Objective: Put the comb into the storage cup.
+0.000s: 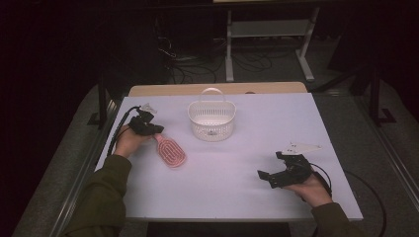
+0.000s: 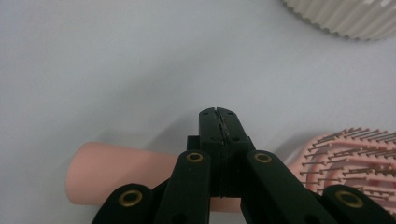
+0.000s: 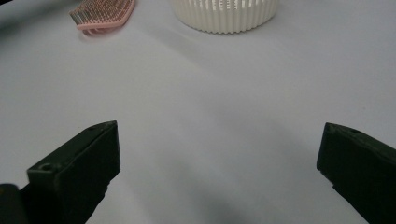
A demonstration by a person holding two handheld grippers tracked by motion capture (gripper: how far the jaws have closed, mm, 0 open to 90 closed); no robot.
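Observation:
A pink hairbrush (image 1: 171, 152) lies bristles up on the white table (image 1: 232, 192), left of centre. My left gripper (image 1: 157, 129) is at the brush's handle end. In the left gripper view the jaws (image 2: 218, 112) are pressed together with nothing between them, and the pink handle (image 2: 107, 170) runs crosswise beneath them. A white slatted basket (image 1: 211, 120) with a handle stands behind the brush. My right gripper (image 1: 269, 164) rests at the right front of the table. Its jaws (image 3: 219, 140) stand wide apart over bare table, with the brush (image 3: 105, 14) and basket (image 3: 224, 16) far ahead.
The table's front edge runs just below both hands, and its left edge is close to my left hand. A dark floor with cables and a desk frame (image 1: 269, 29) lies beyond the far edge. The basket rim (image 2: 345, 18) shows at the top right of the left gripper view.

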